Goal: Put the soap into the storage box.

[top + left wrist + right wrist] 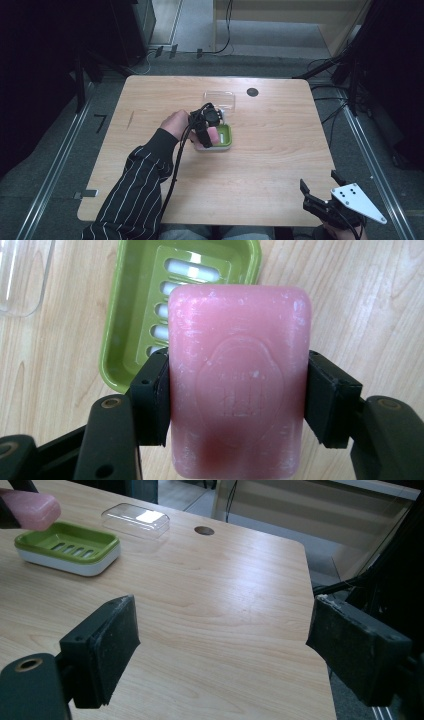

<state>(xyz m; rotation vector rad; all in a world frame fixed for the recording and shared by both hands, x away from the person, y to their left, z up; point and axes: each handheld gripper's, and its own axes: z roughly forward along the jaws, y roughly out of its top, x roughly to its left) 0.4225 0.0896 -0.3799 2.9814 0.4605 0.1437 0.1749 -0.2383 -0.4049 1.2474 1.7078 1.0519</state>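
Currently the left gripper (239, 395) clamps the pink soap bar (239, 380) across its short sides. The bar's long axis runs along the jaws, toward the green soap dish (125, 330) just beyond and below — partly overlapping it. The right gripper (222, 650) rests spread wide, well apart at the table's (280, 165) near corner.

Ahead of the right gripper (222, 645), jaws spread wide, bare wooden table (225, 590) lies open. Obstacles stand well apart at its far left: a green slotted soap dish (67, 546), with a clear plastic lid (135, 520) just behind.
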